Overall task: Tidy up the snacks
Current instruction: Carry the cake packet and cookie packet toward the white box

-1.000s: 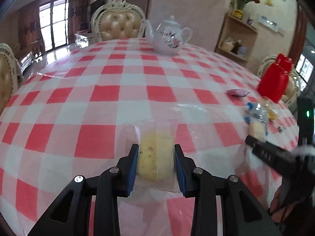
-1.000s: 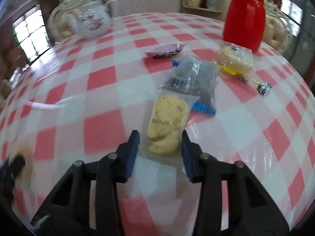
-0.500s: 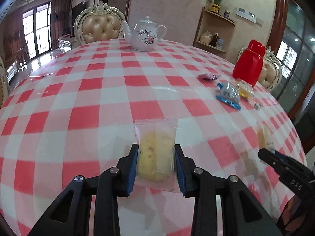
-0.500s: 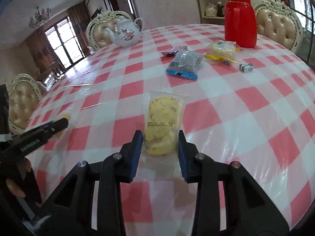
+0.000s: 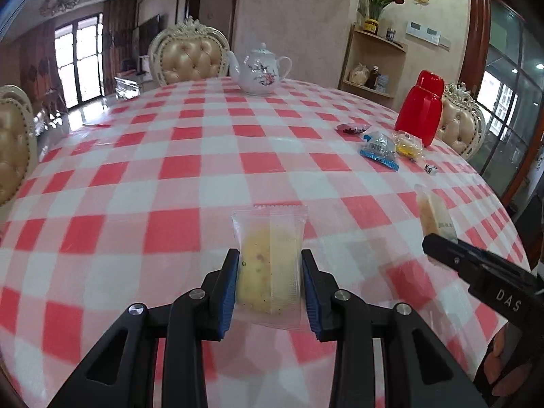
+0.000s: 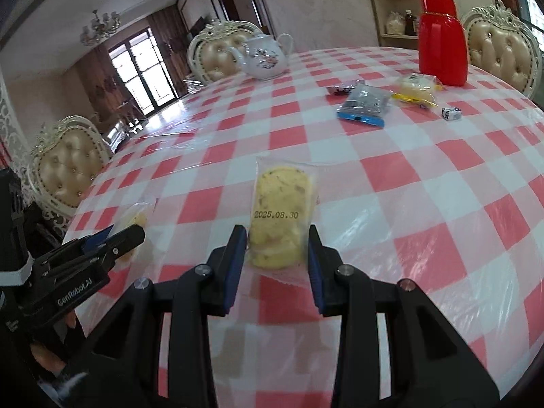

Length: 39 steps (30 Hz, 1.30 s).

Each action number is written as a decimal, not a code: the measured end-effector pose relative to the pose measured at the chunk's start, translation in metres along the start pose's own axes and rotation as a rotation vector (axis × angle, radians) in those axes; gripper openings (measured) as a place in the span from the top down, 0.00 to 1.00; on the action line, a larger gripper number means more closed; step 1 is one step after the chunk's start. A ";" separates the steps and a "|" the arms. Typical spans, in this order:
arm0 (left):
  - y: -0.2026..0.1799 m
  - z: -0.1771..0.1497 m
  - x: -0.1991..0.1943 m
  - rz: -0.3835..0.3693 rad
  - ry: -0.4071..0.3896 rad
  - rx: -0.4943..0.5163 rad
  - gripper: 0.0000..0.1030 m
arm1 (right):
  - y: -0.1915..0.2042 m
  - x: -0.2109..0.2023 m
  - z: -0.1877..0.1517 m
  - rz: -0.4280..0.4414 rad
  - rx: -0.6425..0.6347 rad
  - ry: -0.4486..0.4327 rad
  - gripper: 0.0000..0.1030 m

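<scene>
Each gripper carries a clear-wrapped yellow biscuit pack above the red-and-white checked table (image 5: 190, 156). My left gripper (image 5: 268, 273) is shut on one biscuit pack (image 5: 268, 261), its blue pads pressing both sides. My right gripper (image 6: 276, 250) is shut on a second biscuit pack (image 6: 280, 214) printed with a date. The left wrist view shows the right gripper (image 5: 438, 241) at the right edge with its pack (image 5: 433, 216). In the right wrist view the left gripper (image 6: 125, 238) shows at the left. Other snacks lie far right: a blue-edged packet (image 6: 365, 103), a yellow packet (image 6: 416, 90), a dark red packet (image 6: 338, 90) and a small wrapped candy (image 6: 451, 113).
A white teapot (image 5: 260, 74) stands at the table's far side and a red flask (image 5: 421, 112) at the far right beside the snacks. Padded chairs (image 5: 190, 57) ring the table. The table's rounded edge runs close below both grippers.
Both grippers have drawn back toward the near edge of the table with their biscuit packs. The right one left the snack pile, which now lies farther off. Both grips held.
</scene>
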<state>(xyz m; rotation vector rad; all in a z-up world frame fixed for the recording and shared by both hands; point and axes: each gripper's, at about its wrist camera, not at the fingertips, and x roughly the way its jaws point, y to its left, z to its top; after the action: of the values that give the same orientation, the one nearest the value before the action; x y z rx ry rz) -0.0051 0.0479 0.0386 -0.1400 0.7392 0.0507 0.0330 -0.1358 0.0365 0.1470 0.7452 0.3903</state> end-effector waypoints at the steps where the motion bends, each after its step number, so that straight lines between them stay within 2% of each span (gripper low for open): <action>1: 0.002 -0.005 -0.006 -0.003 -0.001 -0.005 0.65 | 0.002 -0.002 -0.001 0.003 -0.003 -0.004 0.63; 13: 0.021 -0.046 -0.062 0.013 -0.026 0.022 0.65 | 0.039 -0.035 -0.029 0.055 -0.015 -0.046 0.63; 25: 0.067 -0.077 -0.114 0.064 -0.059 -0.007 0.65 | 0.097 -0.044 -0.049 0.116 -0.078 -0.045 0.63; 31: 0.097 -0.091 -0.145 0.110 -0.087 -0.043 0.65 | 0.144 -0.047 -0.060 0.179 -0.158 -0.031 0.63; 39: 0.166 -0.119 -0.180 0.237 -0.094 -0.135 0.65 | 0.228 -0.057 -0.088 0.323 -0.334 -0.010 0.63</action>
<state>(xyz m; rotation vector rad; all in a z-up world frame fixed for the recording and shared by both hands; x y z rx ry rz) -0.2330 0.1951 0.0550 -0.1773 0.6554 0.3313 -0.1322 0.0502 0.0687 -0.0476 0.6365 0.8142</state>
